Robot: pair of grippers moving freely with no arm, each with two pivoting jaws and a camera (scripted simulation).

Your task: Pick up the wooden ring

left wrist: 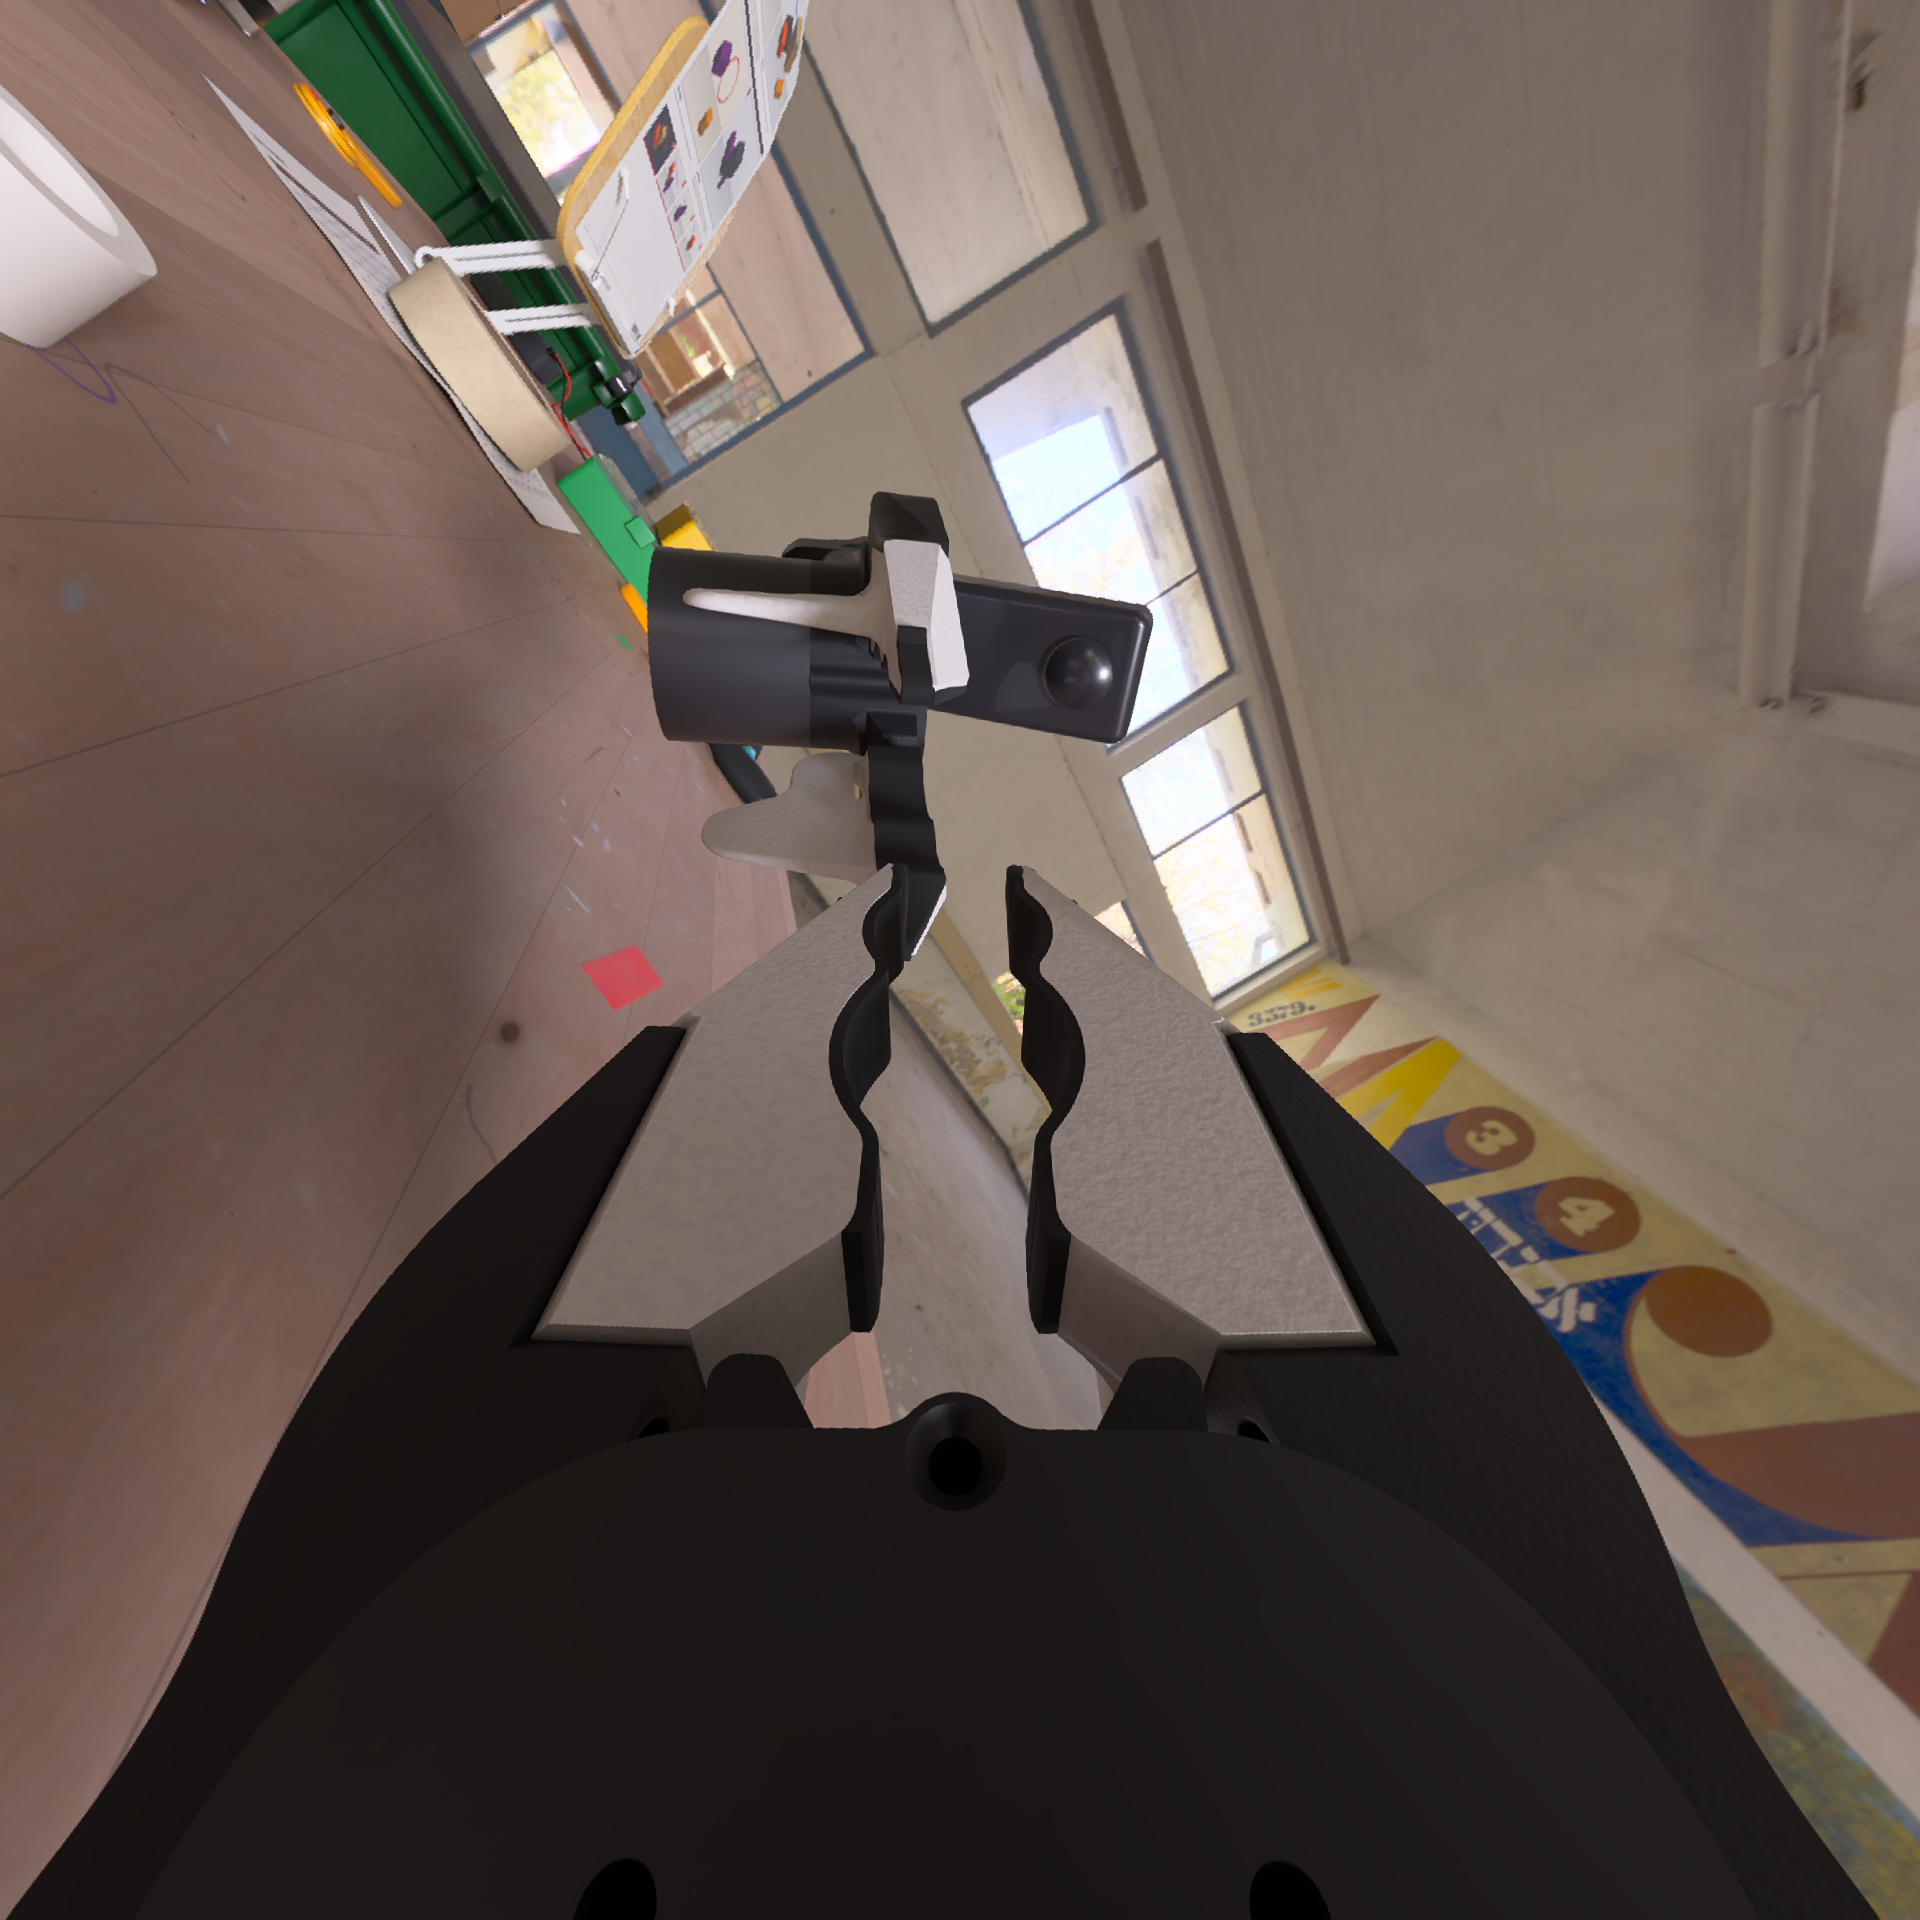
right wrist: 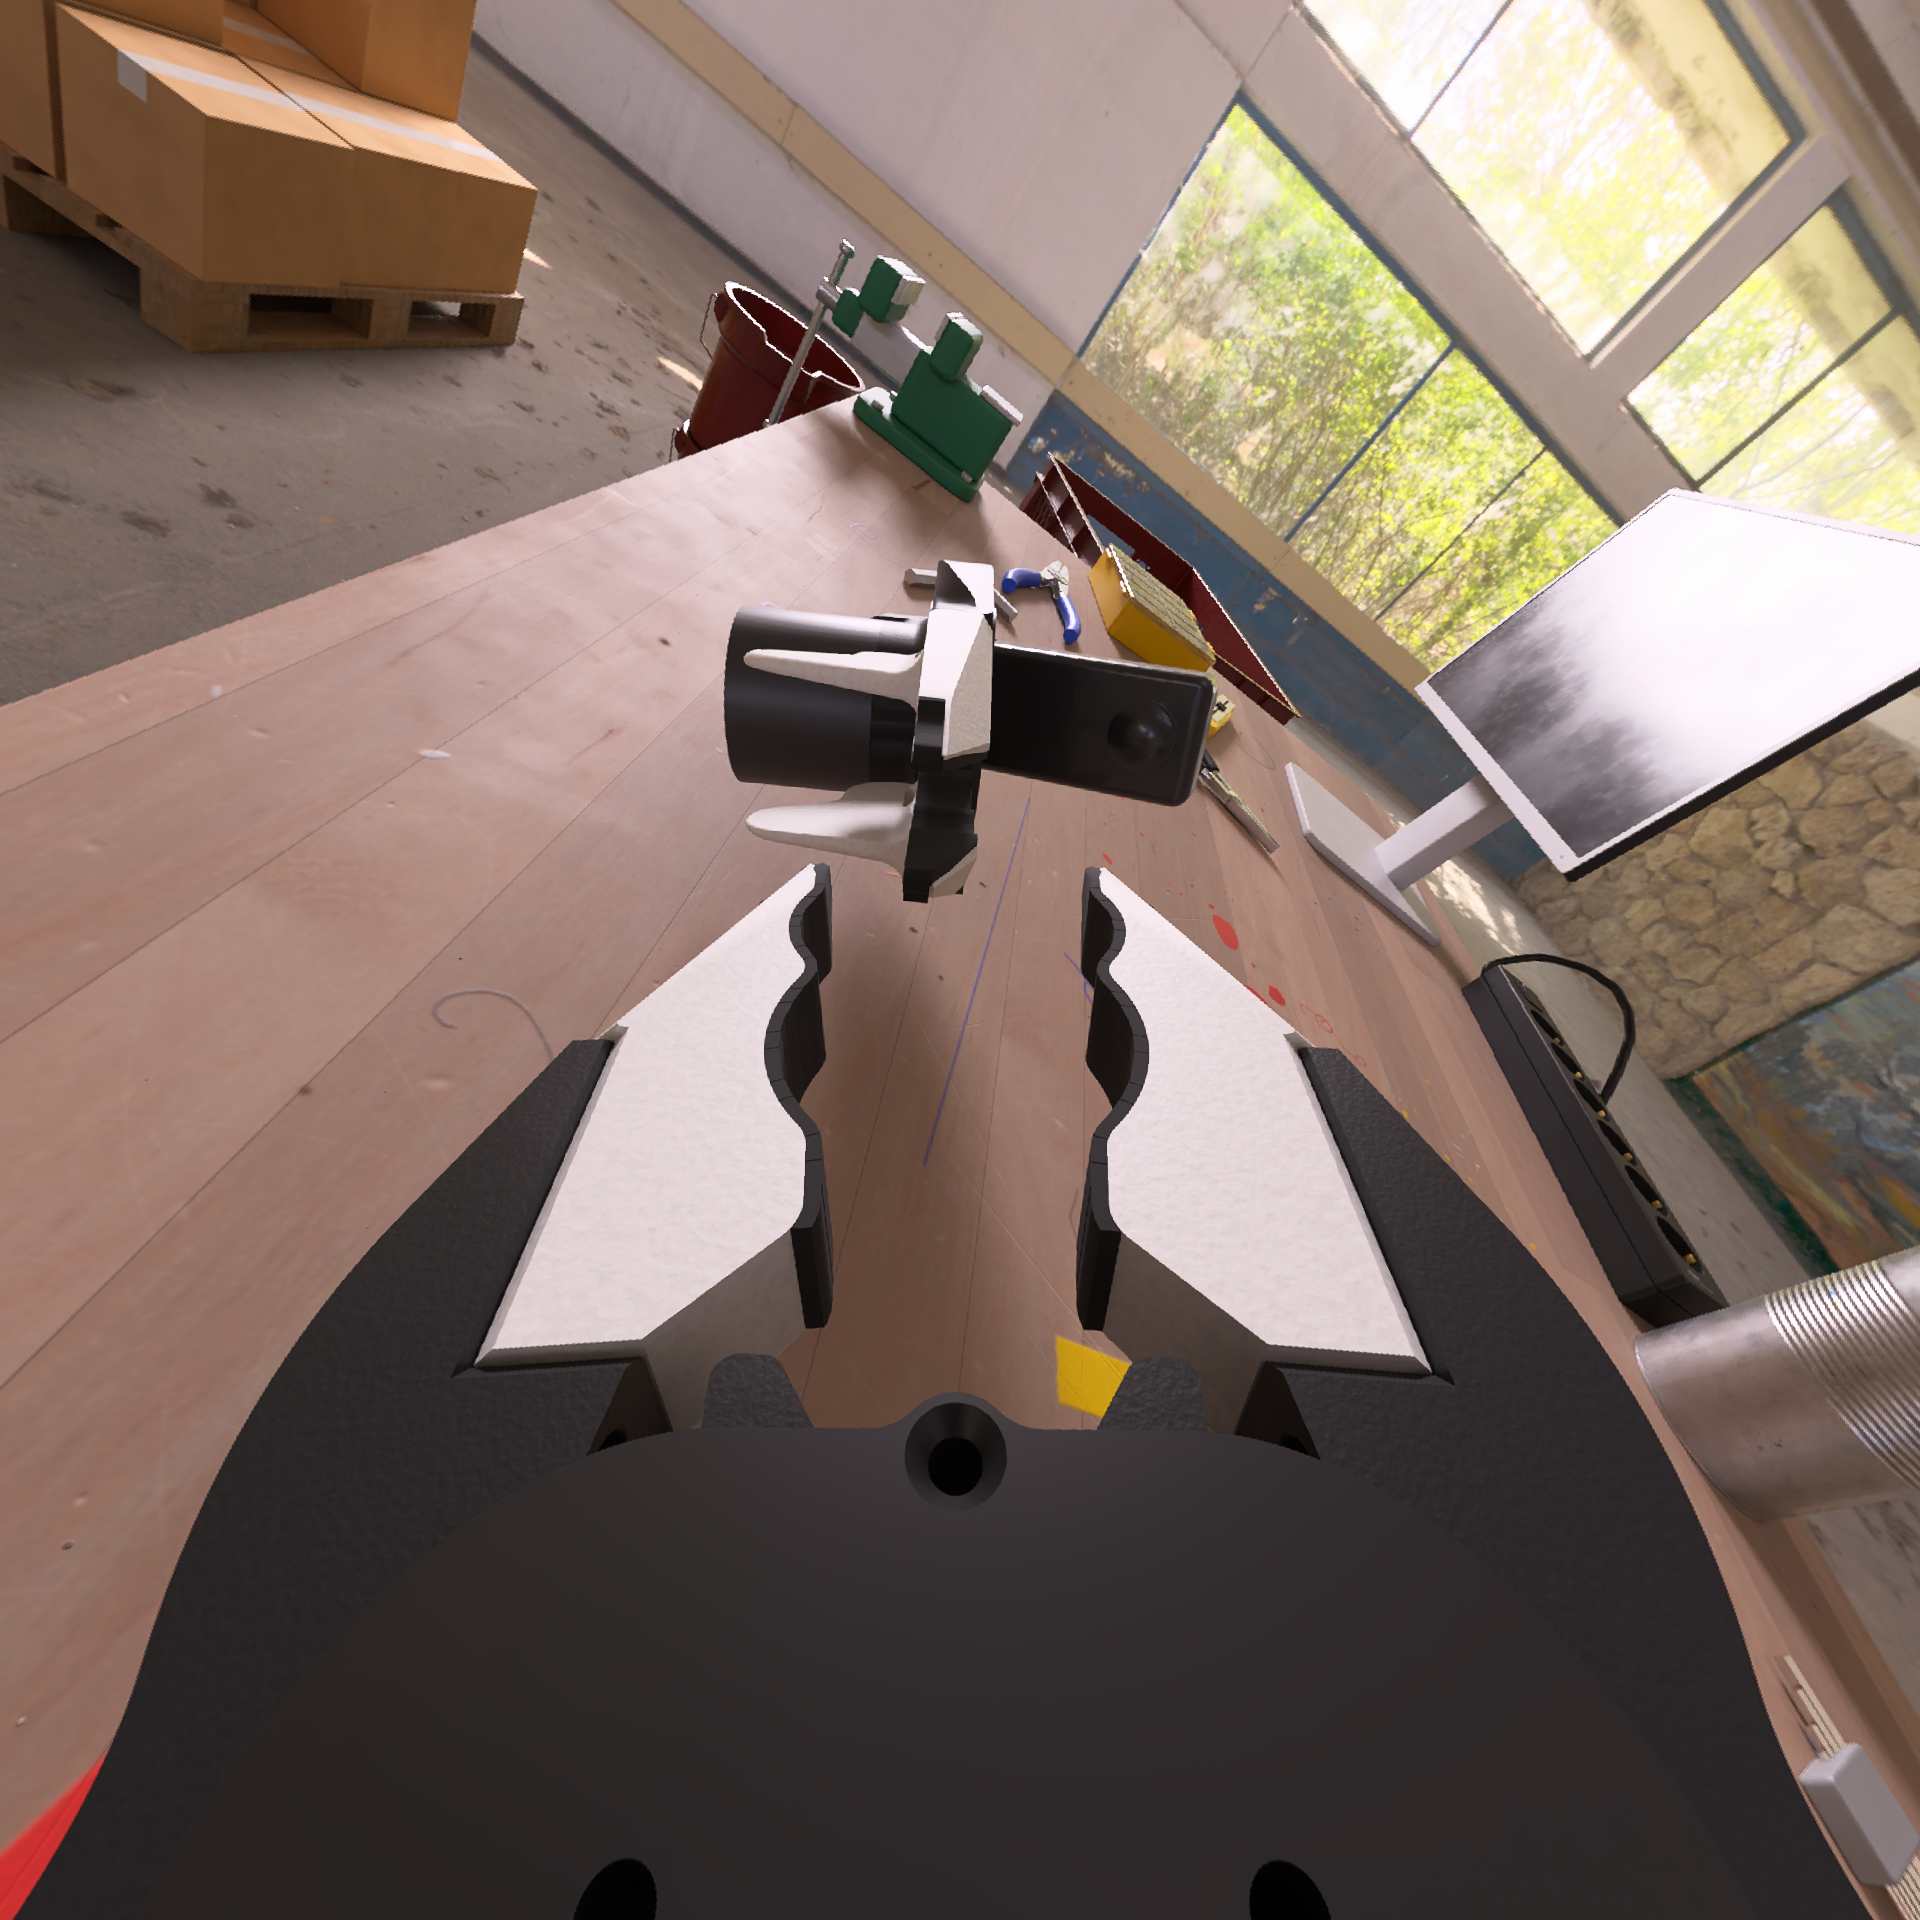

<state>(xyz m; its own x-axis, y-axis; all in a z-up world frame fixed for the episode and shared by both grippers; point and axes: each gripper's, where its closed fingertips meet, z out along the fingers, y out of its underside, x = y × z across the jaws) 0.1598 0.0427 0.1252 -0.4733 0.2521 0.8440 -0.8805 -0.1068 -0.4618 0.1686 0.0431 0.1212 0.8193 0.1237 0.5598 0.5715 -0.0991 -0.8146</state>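
**Left wrist view.** Left gripper [left wrist: 951, 883] held above the wooden table [left wrist: 260, 727], camera strongly tilted. Jaws set narrow, only a slim gap between the dark pads, nothing gripped. Wooden ring [left wrist: 473, 358] lying flat on the table at far left: pale, thick-walled, just beside the white legs of a picture board [left wrist: 675, 177], well apart from both grippers. White cylinder [left wrist: 52, 239] standing at the left edge, nearer than the ring. Orange ring-shaped part [left wrist: 338, 140] and green crate [left wrist: 416, 114] farther back. Small red square [left wrist: 621, 977] flat on the table, near the left fingertip. Other gripper seen in mid-air beyond the fingertips, turned sideways.

**Right wrist view.** Right gripper [right wrist: 956, 883] above the same table, jaws spread wide, bare tabletop between the fingers, nothing held. Left gripper floating just beyond the fingertips, fingers pointing left. Green vise [right wrist: 935, 416] at the far table edge, red bucket [right wrist: 758, 364] on the floor behind it. Blue-handled pliers [right wrist: 1049, 597] and yellow box [right wrist: 1148, 613] farther right along that edge. Monitor [right wrist: 1683, 665] on a white stand at right, black power strip [right wrist: 1579, 1132] nearer, threaded metal pipe [right wrist: 1797, 1382] at the near right edge. Cardboard boxes [right wrist: 281, 156] stacked on a pallet at far left.
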